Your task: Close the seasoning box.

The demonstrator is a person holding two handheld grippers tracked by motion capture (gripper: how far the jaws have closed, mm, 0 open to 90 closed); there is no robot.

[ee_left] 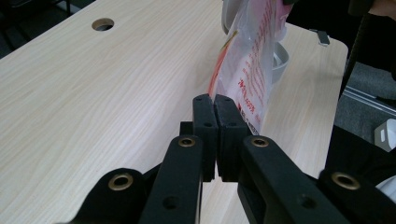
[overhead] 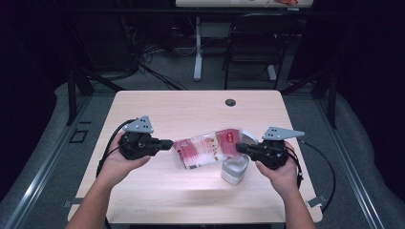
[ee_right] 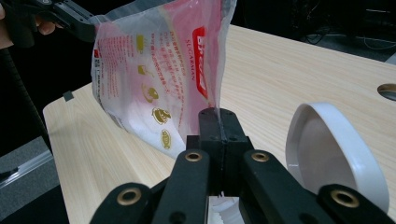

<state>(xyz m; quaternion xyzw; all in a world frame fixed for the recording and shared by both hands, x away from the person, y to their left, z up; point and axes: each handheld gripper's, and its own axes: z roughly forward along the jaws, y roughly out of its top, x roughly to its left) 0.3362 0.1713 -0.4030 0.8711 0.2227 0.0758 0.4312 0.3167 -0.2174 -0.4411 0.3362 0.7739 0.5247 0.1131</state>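
A: Where's the bag (overhead: 206, 150) right now?

B: In the air just left of the white container (overhead: 235, 170), stretched between the two grippers. The left gripper (overhead: 168, 142) has its jaws pressed together on the bag's far end from the container; the right gripper (overhead: 240, 148) has its jaws pinched tight on the edge nearest the container.

A: Which way does it run?

B: Its long axis lies roughly level, across the table (overhead: 157, 107), rising a little toward the container, so the red-labelled end sits just above the container's open lid (ee_right: 336, 154).

A: What could go wrong?

B: Both grips are only on thin plastic at the edges. The white powder inside weighs down the middle, so the film could slide out of one pair of jaws and the bag would swing or drop beside the container. If that end is open, tilting it short of the container's mouth would probably spill powder onto the table.
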